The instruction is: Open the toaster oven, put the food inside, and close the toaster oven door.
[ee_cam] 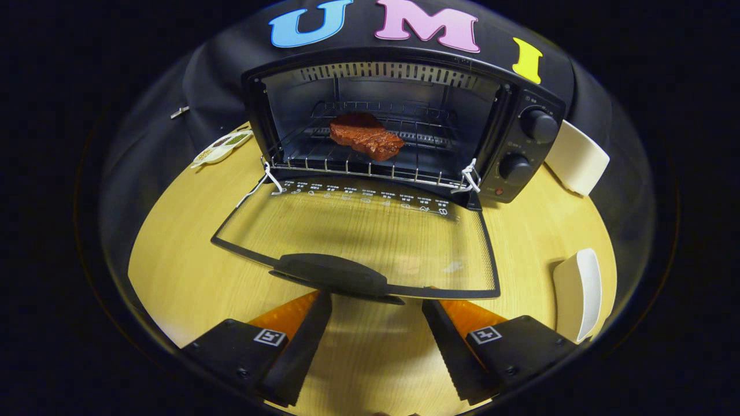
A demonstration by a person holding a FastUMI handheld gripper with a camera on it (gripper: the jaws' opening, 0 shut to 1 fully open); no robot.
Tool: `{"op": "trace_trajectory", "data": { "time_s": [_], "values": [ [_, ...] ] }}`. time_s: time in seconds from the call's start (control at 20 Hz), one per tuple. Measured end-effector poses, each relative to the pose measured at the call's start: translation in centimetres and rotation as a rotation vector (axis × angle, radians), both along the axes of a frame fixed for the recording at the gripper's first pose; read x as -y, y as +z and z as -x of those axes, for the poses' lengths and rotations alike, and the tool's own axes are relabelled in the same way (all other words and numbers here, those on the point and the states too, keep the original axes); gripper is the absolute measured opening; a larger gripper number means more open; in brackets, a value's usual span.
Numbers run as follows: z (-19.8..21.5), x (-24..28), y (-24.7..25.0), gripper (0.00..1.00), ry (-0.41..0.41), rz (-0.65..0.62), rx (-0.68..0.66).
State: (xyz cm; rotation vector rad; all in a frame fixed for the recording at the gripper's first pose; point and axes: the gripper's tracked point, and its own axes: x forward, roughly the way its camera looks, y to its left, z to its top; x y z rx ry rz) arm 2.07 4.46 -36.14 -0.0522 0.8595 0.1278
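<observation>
You are holding the gripper [376, 346] low in the frame with its fingers spread apart and gripping nothing; the door handle [332, 276] is lying just ahead of the fingertips, toward the left one. The toaster oven [523, 147] is sitting in the upper middle of the frame with its glass door [370, 237] folded flat down onto the table [173, 271], and the food [365, 136], a reddish-brown slab, is already resting on the wire rack [347, 162] inside.

So closing looks like the step left, and that is where you are risking trouble. If you are catching the handle off-centre, the door may be twisting or slipping off the fingers partway up and dropping back. If you are pushing forward instead of lifting in an arc, you may be shoving the whole oven back toward the cloth. The white ties [471, 176] at the rack's front corners are sitting near the hinge line and could be snagging as the door swings. Two white dishes [578, 292] at the right of the frame are lying close enough to be clipped by a wide sweep.
</observation>
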Motion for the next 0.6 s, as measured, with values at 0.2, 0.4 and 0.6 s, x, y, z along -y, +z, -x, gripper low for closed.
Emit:
{"op": "trace_trajectory", "data": {
  "time_s": [0.2,0.4,0.6],
  "values": [
    [0.2,0.1,0.6,0.96,0.004,-0.008,0.006],
    [0.1,-0.1,3.2,0.96,0.029,-0.013,0.046],
    [-0.4,0.2,6.7,0.96,-0.004,-0.091,0.097]
  ]
}}
